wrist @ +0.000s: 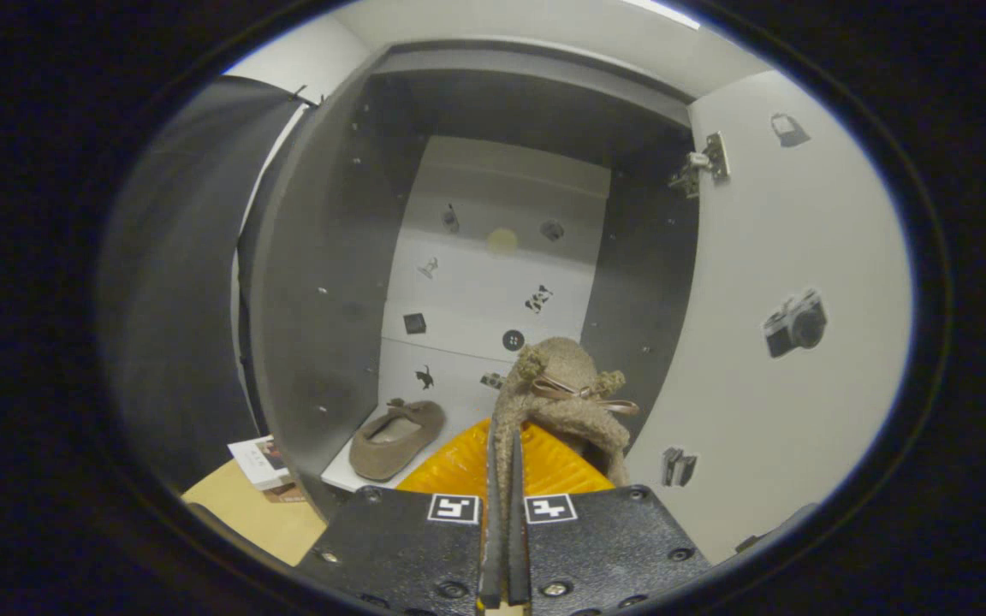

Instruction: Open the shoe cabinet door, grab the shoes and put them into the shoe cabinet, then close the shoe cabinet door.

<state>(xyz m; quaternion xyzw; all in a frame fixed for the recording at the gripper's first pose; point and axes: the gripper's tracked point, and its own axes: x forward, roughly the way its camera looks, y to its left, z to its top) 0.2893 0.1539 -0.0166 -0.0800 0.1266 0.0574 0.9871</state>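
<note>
The gripper (504,445), fingers nearly closed, pinches the edge of a fuzzy tan slipper (560,398) with a ribbon bow, held before the open shoe cabinet (322,282). A matching slipper (394,438) lies on the cabinet floor; the door (767,342) stands open.

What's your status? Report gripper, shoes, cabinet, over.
Gripper shut on fuzzy shoe with bow, held up before the open cabinet. Second shoe already on cabinet floor. Door swung wide. Nothing between held shoe and the opening.
</note>
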